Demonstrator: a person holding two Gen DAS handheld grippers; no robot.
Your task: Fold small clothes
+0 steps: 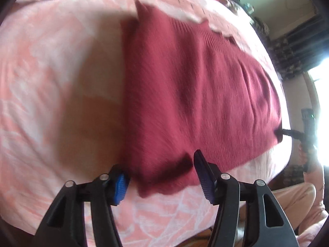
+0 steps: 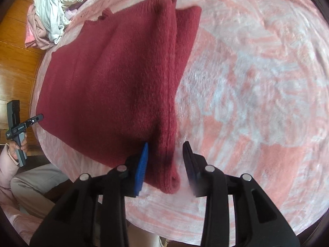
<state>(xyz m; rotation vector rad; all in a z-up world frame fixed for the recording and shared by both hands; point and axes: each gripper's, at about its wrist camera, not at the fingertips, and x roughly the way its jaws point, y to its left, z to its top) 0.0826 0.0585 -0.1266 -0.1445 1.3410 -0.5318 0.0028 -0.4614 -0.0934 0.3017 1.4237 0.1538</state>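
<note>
A dark red knitted sweater (image 1: 185,94) lies flat on a pink and white blanket (image 1: 51,82). It also shows in the right wrist view (image 2: 115,82), with one side folded over into a thick edge. My left gripper (image 1: 162,175) is open, its fingers either side of the sweater's near corner. My right gripper (image 2: 166,160) is open, its fingers either side of the folded edge's near end. The left gripper also shows in the right wrist view (image 2: 38,117), at the sweater's far left corner. The right gripper's tip shows in the left wrist view (image 1: 287,132).
A heap of pale clothes (image 2: 53,10) lies at the blanket's far left corner. A wooden floor (image 2: 18,65) lies to the left of the bed. The person's legs in pale trousers (image 2: 35,183) are at the near edge.
</note>
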